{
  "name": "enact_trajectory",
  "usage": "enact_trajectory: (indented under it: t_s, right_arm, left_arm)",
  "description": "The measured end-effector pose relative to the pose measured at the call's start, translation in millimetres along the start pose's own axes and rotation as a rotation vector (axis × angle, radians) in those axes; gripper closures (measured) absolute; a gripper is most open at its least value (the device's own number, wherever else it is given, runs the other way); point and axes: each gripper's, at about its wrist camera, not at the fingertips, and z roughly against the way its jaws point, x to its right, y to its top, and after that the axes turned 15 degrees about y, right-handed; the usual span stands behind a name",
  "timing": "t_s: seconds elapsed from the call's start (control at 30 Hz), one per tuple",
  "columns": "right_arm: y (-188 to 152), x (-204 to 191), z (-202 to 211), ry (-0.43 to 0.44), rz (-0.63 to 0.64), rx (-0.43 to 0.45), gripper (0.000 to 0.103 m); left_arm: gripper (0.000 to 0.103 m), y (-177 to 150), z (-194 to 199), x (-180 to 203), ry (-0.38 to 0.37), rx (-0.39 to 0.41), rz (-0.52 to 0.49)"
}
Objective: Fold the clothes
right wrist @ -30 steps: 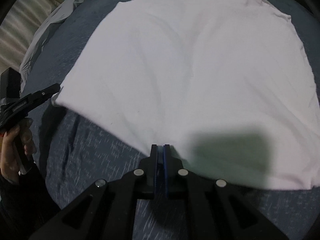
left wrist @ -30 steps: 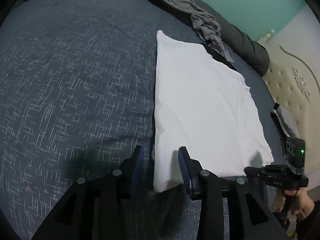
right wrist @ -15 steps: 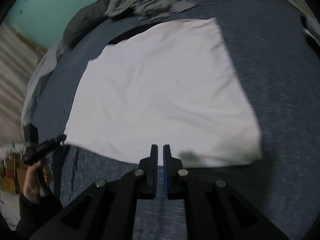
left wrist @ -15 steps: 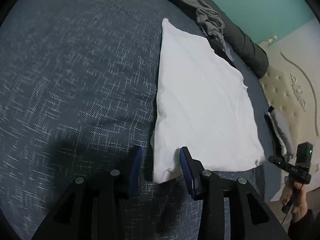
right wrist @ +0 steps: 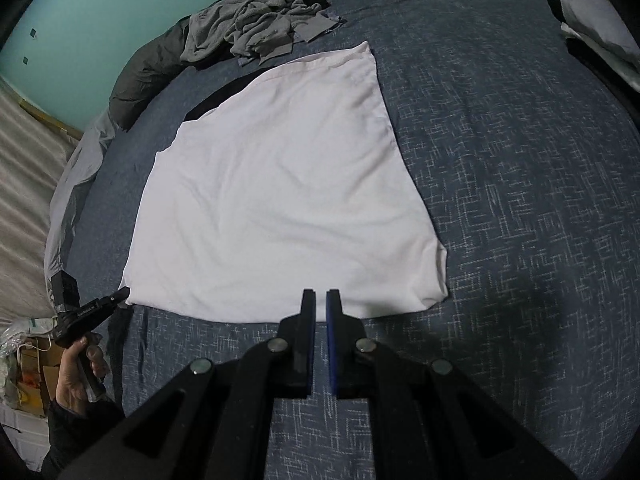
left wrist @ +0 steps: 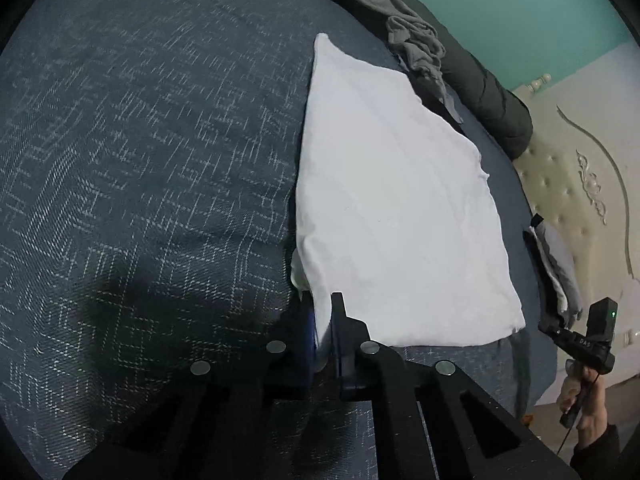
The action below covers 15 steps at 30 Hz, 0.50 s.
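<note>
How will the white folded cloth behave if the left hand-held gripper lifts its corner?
The white cloth lies flat with soft wrinkles, so it is probably floppy and would drape. It looks thin, so likely light. The left hand-held gripper pinches only one corner, so the layers may fall open.

Dark blue bedspread, white crosshatch pattern, covers bed. Long dark grey bolster along far edge, teal wall behind. Cream tufted headboard, carved scroll ornament, at head end. Cardboard boxes on floor off bed's near left corner. Pale curtain alongside.
</note>
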Motion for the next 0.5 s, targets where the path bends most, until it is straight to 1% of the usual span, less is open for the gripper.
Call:
enact_trajectory:
  t_s: [0.23, 0.37, 0.5]
  right_arm:
    - [9.0, 2.0, 14.9, 0.015, -0.001, 0.034, 0.098]
    - [14.0, 3.3, 29.4, 0.030, 0.006, 0.059, 0.098]
    - [16.8, 11.2, 48.2, 0.042, 0.003, 0.089, 0.098]
  left_arm:
    - [0.098, 6.2, 8.7, 14.7, 0.000, 0.027, -0.028]
    - [0.098, 17.3, 14.9, 40.1, -0.021, 0.039, -0.056]
    - [0.098, 28.5, 23.1, 76.9, -0.031, 0.052, -0.119]
